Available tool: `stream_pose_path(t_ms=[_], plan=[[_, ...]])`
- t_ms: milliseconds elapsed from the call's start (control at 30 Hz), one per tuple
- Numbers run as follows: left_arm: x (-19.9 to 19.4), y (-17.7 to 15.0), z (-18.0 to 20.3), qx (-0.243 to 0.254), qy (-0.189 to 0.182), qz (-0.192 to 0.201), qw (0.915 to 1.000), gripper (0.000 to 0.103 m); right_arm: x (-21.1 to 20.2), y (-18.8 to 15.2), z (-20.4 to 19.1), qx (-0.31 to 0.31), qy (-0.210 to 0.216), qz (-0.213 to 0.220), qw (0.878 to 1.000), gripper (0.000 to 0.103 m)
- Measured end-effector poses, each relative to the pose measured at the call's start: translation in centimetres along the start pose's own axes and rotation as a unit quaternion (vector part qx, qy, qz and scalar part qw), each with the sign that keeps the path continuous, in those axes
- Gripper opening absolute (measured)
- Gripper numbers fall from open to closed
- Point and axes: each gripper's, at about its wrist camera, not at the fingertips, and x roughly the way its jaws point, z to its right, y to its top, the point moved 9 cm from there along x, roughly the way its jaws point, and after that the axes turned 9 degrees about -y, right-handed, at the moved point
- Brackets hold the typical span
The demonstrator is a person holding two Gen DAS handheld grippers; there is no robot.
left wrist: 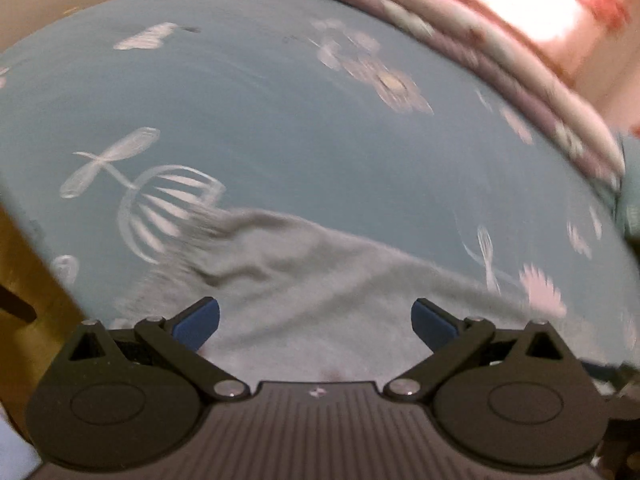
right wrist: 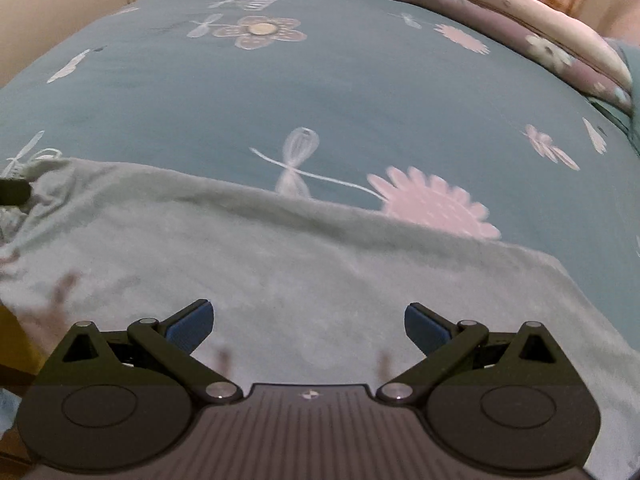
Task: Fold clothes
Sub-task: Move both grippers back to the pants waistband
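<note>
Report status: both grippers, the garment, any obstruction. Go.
Left gripper open, empty. Right gripper open, empty. Pale garment spread on bedsheet, not gripped. Nothing in the way.

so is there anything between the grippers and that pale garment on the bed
Nothing visible. The left gripper and right gripper are both open right above the pale garment, which lies on the blue floral sheet with only bare cloth between their fingers.

Soft, dimmish indoor light with a blown-out glare at the upper right of both views, heavy motion smear across the left wrist view's blue floral bedsheet [left wrist: 260,128], and fisheye bending darkening every corner.
</note>
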Motion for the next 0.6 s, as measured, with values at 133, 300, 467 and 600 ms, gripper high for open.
stream_pose_path(t_ms=[133, 300, 467, 600], plan=[[-1.9, 0.7, -3.3, -0.006, 0.010, 0.021, 0.9997, 0.094, 0.1, 1.3, -3.5, -0.021, 0.029, -0.008, 0.999, 0.103], [-2.3, 1.7, -6.9, 0.003, -0.002, 0.014, 0.9999, 0.081, -0.6, 3.1, -7.5, -0.066, 0.046, 0.004, 0.997, 0.103], [-1.2, 2.8, -10.2, -0.020, -0.088, -0.024, 0.9956, 0.074, -1.1, 4.6, -10.3, -0.116, 0.052, 0.006, 0.992, 0.103], [1.2, 3.3, -11.2, -0.013, -0.166, -0.081, 0.9828, 0.074, -1.4, 5.7, -12.3, -0.158, 0.050, 0.011, 0.986, 0.103]])
